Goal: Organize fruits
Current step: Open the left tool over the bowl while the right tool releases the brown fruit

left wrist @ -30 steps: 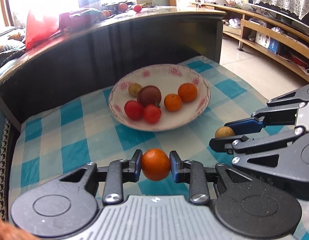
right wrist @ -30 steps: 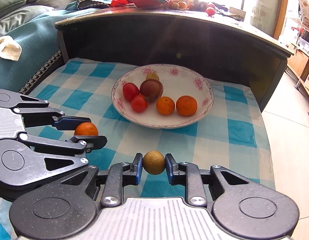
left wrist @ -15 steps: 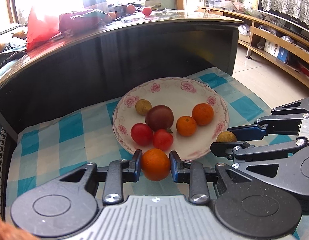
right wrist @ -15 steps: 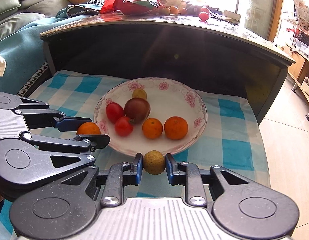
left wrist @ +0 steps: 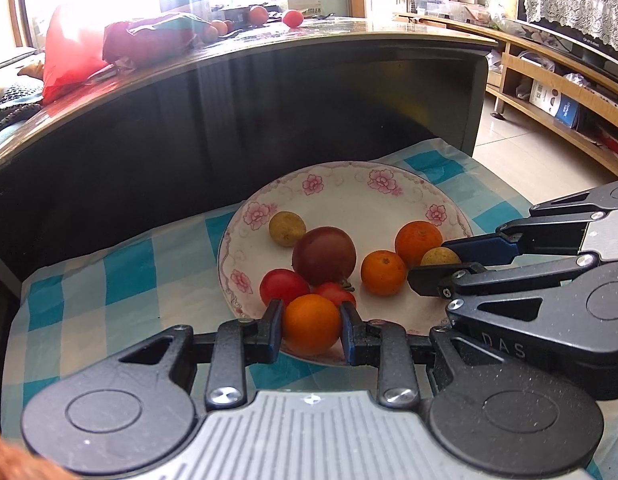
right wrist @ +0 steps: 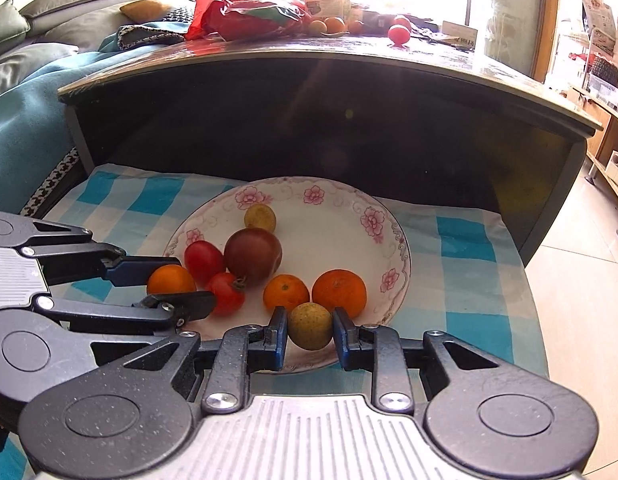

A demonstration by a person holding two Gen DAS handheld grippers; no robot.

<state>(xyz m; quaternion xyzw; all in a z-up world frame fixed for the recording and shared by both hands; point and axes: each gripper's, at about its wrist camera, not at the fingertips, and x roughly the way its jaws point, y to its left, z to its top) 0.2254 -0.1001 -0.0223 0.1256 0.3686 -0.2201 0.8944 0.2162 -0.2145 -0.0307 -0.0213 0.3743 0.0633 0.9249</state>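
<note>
The blue-and-white checked cloth (left wrist: 109, 280) was seen spread under a dark curved table (right wrist: 349, 80), and on it the white flowered plate (left wrist: 349, 196) was set, right in front of both tools. The left gripper (left wrist: 311, 326) was held over the plate's near rim, its jaws pinched on an orange (left wrist: 311, 323) and that fruit was gripped squarely between the blue pads. The right gripper (right wrist: 311, 330) was likewise clamped, on a small yellow-green fruit (right wrist: 311, 326), poised above the near edge of the plate. Inside the plate a dark purple tomato (left wrist: 324, 255) was found at the middle, two oranges (left wrist: 417, 237) to its right, touching each other, two red tomatoes (left wrist: 283, 286) at its near left, and one more yellow-green fruit (left wrist: 287, 229) just behind it. On the tabletop beyond, a red bag (right wrist: 245, 12) and a few loose fruits were made out in the glare
</note>
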